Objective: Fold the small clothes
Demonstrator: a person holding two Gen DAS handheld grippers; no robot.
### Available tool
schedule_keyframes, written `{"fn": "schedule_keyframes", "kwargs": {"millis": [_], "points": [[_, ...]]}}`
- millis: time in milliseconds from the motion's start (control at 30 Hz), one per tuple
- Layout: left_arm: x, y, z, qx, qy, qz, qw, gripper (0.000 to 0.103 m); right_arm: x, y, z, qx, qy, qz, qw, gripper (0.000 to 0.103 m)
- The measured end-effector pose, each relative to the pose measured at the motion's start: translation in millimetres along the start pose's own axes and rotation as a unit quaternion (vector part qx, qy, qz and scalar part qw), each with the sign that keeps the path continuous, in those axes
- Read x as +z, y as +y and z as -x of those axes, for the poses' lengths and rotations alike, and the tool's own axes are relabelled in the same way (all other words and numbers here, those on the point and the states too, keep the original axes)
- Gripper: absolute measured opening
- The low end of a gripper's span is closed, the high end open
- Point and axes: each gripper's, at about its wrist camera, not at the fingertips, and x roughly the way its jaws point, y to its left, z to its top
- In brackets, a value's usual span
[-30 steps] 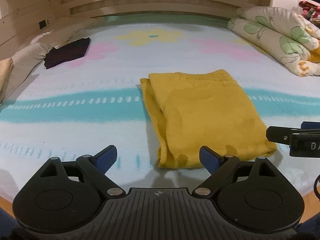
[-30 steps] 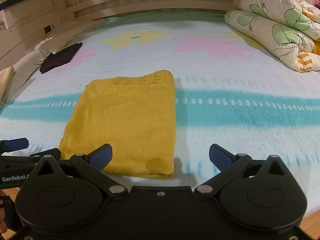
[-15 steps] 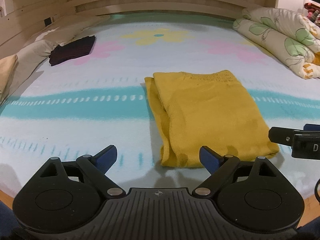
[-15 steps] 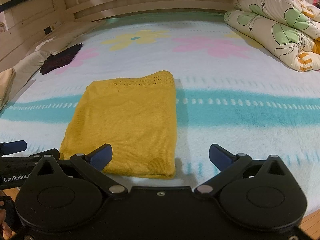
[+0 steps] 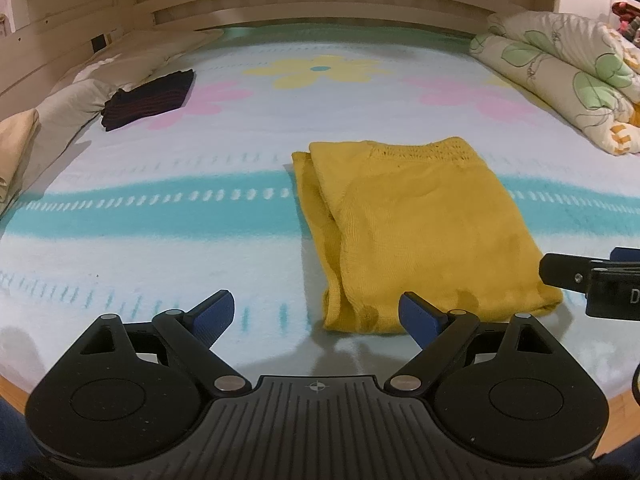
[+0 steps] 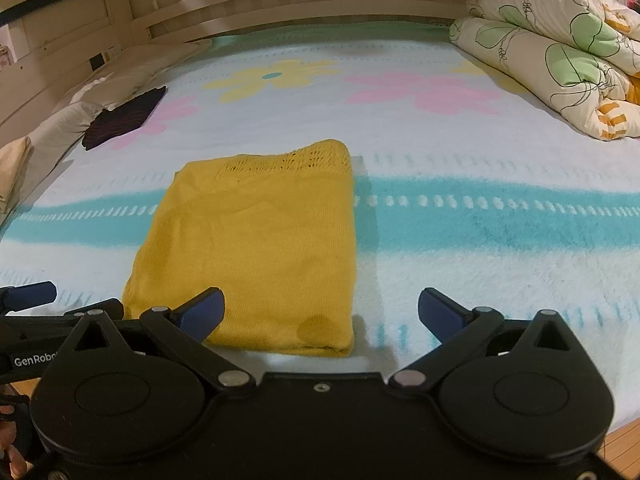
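The near edge of the yellow cloth (image 6: 256, 248) is partly hidden behind the left finger of the right tongs (image 6: 320, 314). In the left wrist view, the right tongs (image 5: 592, 280) are cut off by the right edge, and the lettering on them is cut off too. The quilt (image 5: 560, 80), far to the right of the tongs, runs out of the frame. The pillows (image 5: 16, 148), far to the left, are cut by the left edge. The dark cloth (image 6: 124, 118) is too small to tell what garment it is.
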Motion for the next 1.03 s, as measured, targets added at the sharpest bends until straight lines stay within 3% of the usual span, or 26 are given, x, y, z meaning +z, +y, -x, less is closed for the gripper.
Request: {"fn": "schedule_keyframes", "kwargs": {"millis": [1033], "points": [[-2.2,-4.1,-2.5,-0.005,0.015,0.013,0.9998,0.09,-1.3,-2.0,-4.1,-0.005,0.012,-0.012,1.0,0.103]]}}
